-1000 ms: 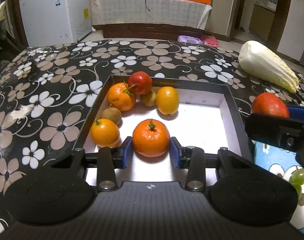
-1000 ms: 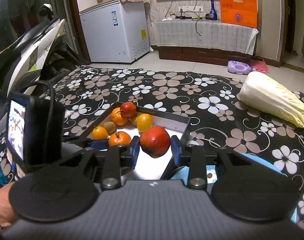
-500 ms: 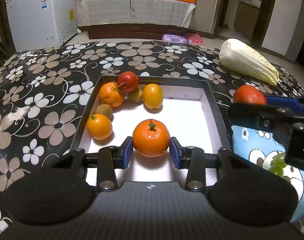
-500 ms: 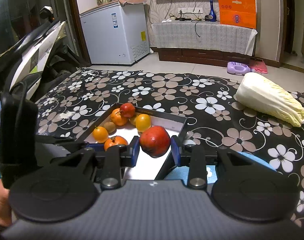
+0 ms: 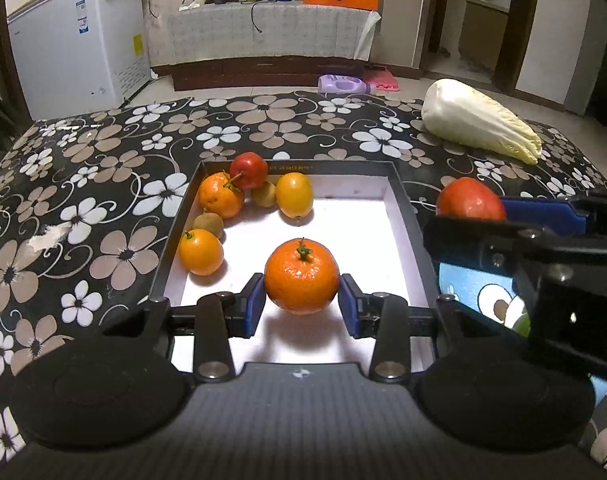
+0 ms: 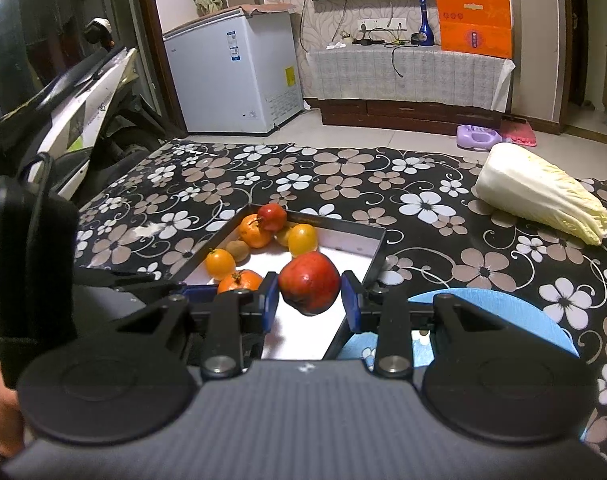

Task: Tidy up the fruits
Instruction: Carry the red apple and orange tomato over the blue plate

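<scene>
Orange mandarin (image 5: 301,277): clamped between the blue pads of the left gripper (image 5: 301,306); held above the white floor of the tray (image 5: 399,200)
Red apple (image 6: 309,282): pinched between the narrowly parted pads of the right gripper (image 6: 310,306); over the tray's near right edge
Tray: six fruits in its far left corner

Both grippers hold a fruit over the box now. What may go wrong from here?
The left gripper pinches the round tangerine only at its sides; it might slip. The right gripper carries the red fruit near the box wall, which it might bump. A dropped fruit could strike those in the corner.
</scene>
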